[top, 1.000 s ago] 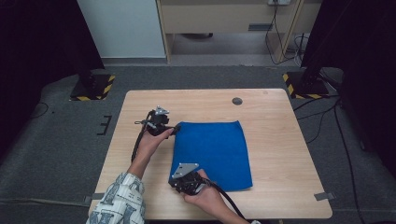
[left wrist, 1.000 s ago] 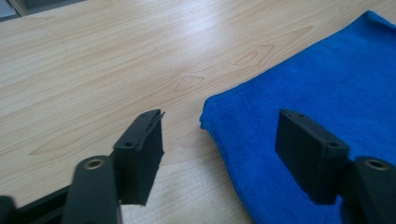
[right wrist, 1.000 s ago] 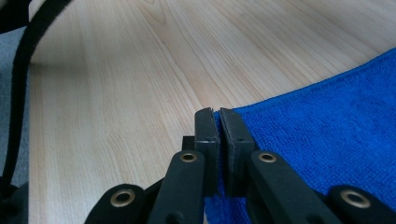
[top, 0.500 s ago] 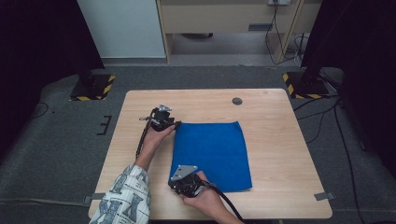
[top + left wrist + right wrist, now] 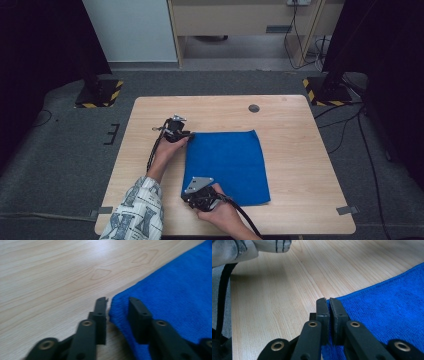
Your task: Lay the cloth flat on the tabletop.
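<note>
Jaws: right gripper (image 5: 329, 302) clamped on blue cloth (image 5: 227, 162) corner; left gripper (image 5: 117, 302) closing round far corner, not yet pinching. Soft, limp, light; take by corners.

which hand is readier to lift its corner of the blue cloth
Right. The right gripper is already shut on the blue cloth at its near corner. The left gripper has just been closing, its fingers straddling the far corner with a gap showing.

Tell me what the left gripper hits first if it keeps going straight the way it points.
The blue cloth: its corner already sits between the jaws of the left gripper, which have just been closing. Beyond that, likely the table, though depth is unclear.
</note>
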Demonstrator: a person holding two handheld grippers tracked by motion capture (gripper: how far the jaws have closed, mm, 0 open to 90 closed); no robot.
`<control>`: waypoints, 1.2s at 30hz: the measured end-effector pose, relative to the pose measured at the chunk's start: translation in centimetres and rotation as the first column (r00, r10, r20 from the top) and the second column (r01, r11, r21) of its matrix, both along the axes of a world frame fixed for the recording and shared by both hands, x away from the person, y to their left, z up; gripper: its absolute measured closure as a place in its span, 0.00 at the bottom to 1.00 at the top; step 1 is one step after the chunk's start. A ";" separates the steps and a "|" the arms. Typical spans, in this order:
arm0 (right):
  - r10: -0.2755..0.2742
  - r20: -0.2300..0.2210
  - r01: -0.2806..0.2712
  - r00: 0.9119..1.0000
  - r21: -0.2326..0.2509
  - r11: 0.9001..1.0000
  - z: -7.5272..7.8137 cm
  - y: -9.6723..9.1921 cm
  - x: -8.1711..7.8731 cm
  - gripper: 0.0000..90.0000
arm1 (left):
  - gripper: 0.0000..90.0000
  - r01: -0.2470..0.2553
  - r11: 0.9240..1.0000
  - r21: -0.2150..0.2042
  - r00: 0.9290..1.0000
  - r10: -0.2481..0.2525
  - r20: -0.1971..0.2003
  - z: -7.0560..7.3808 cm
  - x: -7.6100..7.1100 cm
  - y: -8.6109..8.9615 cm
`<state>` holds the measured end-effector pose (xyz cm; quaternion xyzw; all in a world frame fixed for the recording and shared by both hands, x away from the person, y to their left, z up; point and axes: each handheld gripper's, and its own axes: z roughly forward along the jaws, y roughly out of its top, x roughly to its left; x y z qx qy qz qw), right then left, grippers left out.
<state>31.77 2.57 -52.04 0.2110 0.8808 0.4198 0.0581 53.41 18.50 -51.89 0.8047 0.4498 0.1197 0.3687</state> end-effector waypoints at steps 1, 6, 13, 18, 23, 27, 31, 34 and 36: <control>-0.001 -0.001 0.001 1.000 0.000 1.000 0.0 0.0 0.0 0.97 | 0.85 0.003 1.000 -0.007 1.000 -0.003 0.010 0.1 -0.1 0.0; -0.009 0.006 0.009 1.000 0.004 1.000 0.2 -0.3 0.0 0.97 | 0.96 -0.009 0.998 -0.058 0.998 0.012 0.058 1.3 -0.3 -0.1; -0.023 0.019 0.023 1.000 0.020 1.000 0.9 -0.4 0.0 0.97 | 0.97 -0.017 0.997 -0.075 0.996 0.023 0.088 2.3 -0.6 0.0; -0.031 0.026 0.031 0.999 0.026 0.999 1.4 -0.5 0.0 0.97 | 0.97 -0.015 0.998 -0.056 0.994 0.021 0.107 3.3 -0.9 -0.2; -0.031 0.038 0.030 0.999 0.028 0.999 1.9 -0.6 0.0 0.97 | 0.97 0.003 0.999 -0.052 0.992 0.004 0.130 4.5 -0.9 -0.7; -0.032 0.046 0.030 0.998 0.038 0.999 2.2 -0.6 0.0 0.97 | 0.97 -0.004 0.998 -0.055 0.991 0.011 0.135 5.0 -0.9 -0.7; -0.030 0.048 0.028 0.998 0.040 0.999 2.4 -0.4 -0.2 0.97 | 0.97 -0.006 0.999 -0.050 0.992 0.012 0.127 5.0 -0.8 -0.5; -0.028 0.053 0.026 0.998 0.044 0.999 2.7 -0.4 -0.2 0.97 | 0.97 -0.009 0.999 -0.051 0.992 0.015 0.124 5.0 -0.8 -0.2; -0.030 0.051 0.028 0.998 0.044 0.999 2.8 -0.4 -0.2 0.97 | 0.97 -0.011 0.998 -0.054 0.992 0.017 0.125 5.0 -0.8 -0.1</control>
